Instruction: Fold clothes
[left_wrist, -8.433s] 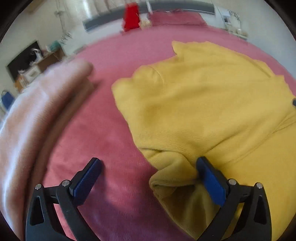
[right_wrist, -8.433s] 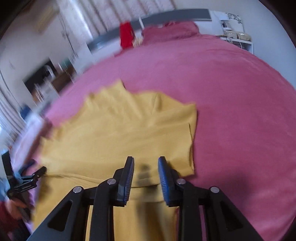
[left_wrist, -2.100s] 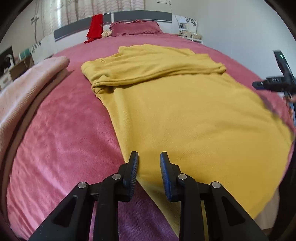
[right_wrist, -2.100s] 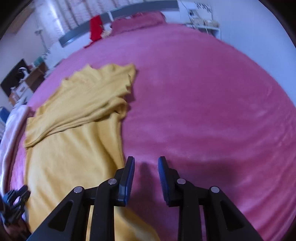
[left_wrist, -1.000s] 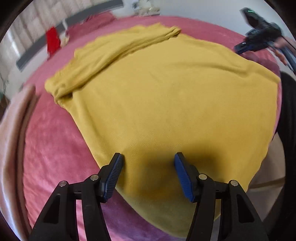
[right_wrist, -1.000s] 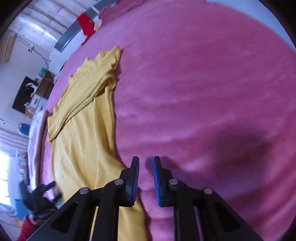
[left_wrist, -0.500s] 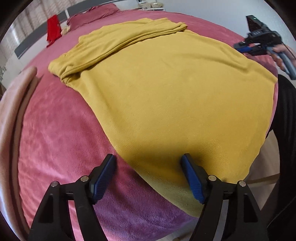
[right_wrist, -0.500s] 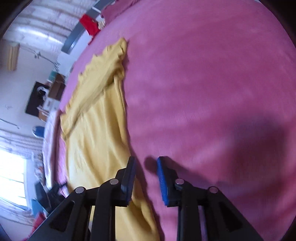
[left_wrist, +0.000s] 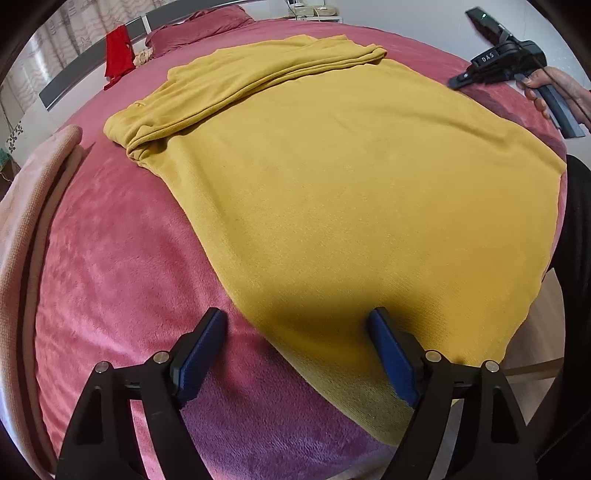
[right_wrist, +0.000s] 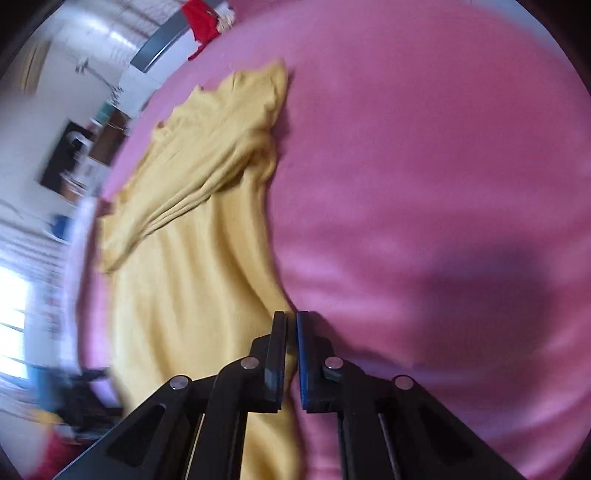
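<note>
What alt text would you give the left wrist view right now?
A yellow garment lies spread flat on a pink bed, its far end folded over into a thick band. The left gripper, jaws wide open, straddles the garment's near left edge. At upper right, a hand holds the right gripper; a folded pale pink blanket lies along the left.

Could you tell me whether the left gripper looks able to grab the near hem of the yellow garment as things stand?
Probably yes: the left gripper is open, straddling the yellow garment's near edge on the bed, with nothing between.
</note>
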